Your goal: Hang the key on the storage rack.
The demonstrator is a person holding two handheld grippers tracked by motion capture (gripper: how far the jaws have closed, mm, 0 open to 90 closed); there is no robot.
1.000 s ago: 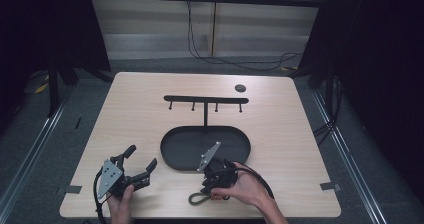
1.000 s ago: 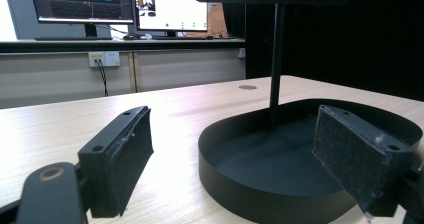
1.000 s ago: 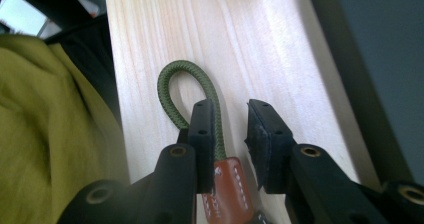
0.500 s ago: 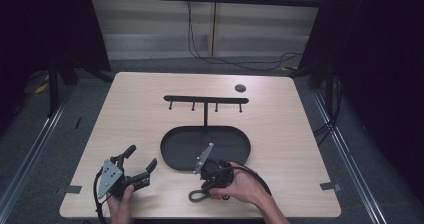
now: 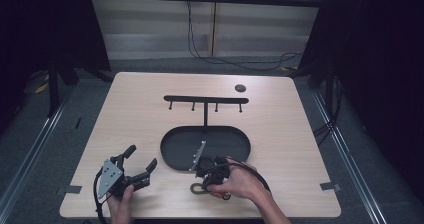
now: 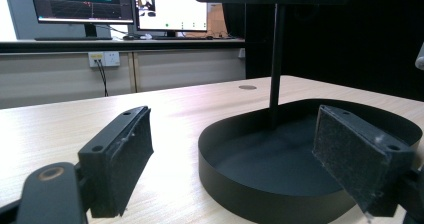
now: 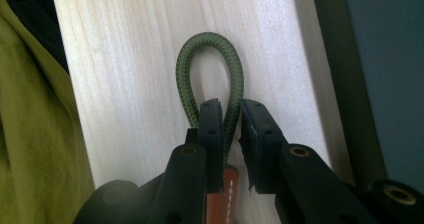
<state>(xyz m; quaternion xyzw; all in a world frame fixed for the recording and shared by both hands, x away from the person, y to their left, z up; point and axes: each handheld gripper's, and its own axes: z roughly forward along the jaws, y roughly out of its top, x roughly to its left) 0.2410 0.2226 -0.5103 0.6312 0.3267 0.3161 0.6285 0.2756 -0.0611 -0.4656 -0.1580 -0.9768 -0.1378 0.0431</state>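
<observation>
Right claw (image 7: pixel 231 121) is pointing down at the near edge of the tabletop (image 5: pixel 280 114), its jaws having just been closing, and they are now pinching one strand of a green cord loop (image 7: pixel 210 64). The other strand is passing just outside the left jaw. An orange-red piece (image 7: pixel 229 194) is sitting low between the jaws, too hidden to tell what it is.

From the high view the cord loop (image 5: pixel 196 188) is lying flat on the wood, just in front of the near rim of the black oval tray (image 5: pixel 172 146), with the right claw (image 5: pixel 209 176) bearing down on it and the person's hand wrapping the body.

Left claw (image 5: pixel 140 160) is resting to the left of the tray, jaws standing wide apart with nothing between them. In the left gripper view the left claw (image 6: pixel 235 149) is facing the tray (image 6: pixel 225 174) at tabletop level, with the tray's thin upright post (image 6: pixel 275 59) rising from its far side.

A black rack with small pegs (image 5: pixel 206 100) is topping that post. A small dark disc (image 5: pixel 240 88) is lying near the far right of the tabletop, well apart from everything else
</observation>
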